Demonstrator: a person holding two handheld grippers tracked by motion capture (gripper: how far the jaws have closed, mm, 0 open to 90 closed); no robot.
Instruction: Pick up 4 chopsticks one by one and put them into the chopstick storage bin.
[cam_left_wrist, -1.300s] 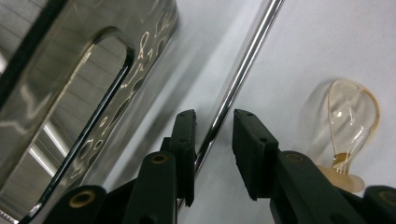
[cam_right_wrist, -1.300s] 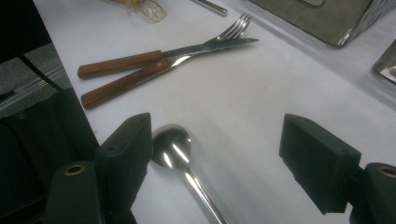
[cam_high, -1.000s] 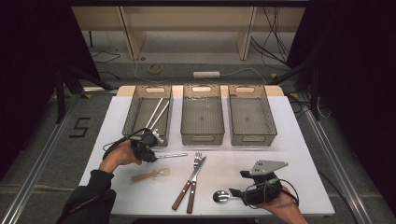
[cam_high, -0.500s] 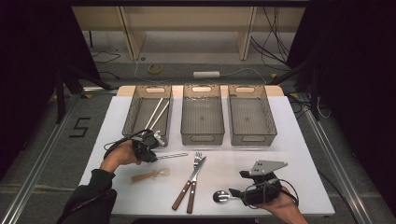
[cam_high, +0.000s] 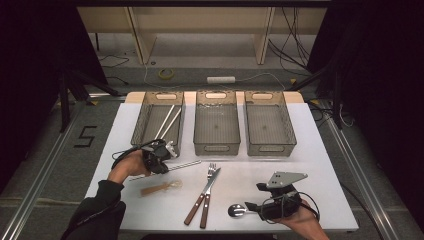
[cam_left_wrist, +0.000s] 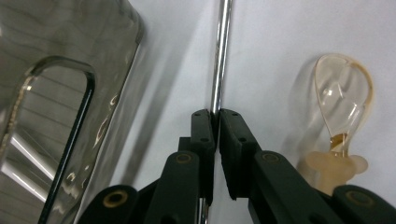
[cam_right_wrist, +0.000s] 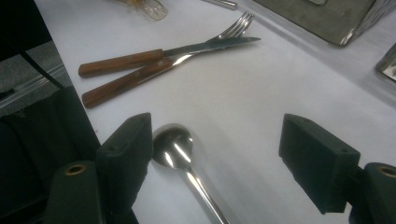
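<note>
Left claw (cam_left_wrist: 215, 114) just closed, clenched on metal rod (cam_left_wrist: 220, 56) lying lengthwise ahead beside left bin (cam_high: 159, 120) near desk's (cam_high: 320, 165) left edge; right claw (cam_right_wrist: 219, 158) released over spoon (cam_right_wrist: 175, 149).

In the left gripper view we lose the near end of the metal rod (cam_left_wrist: 220, 51) behind the black fingers (cam_left_wrist: 203, 135), and its far end runs off the top edge. The clear plastic spoon (cam_left_wrist: 343, 100) there is cut short by the gripper's body. In the right gripper view the steel spoon (cam_right_wrist: 173, 148) leaves the bottom edge, so we cannot see its handle. In the high view we cannot tell whether the left gripper (cam_high: 165, 159) touches the surface; the right hand (cam_high: 300, 222) is cut off at the bottom edge
</note>
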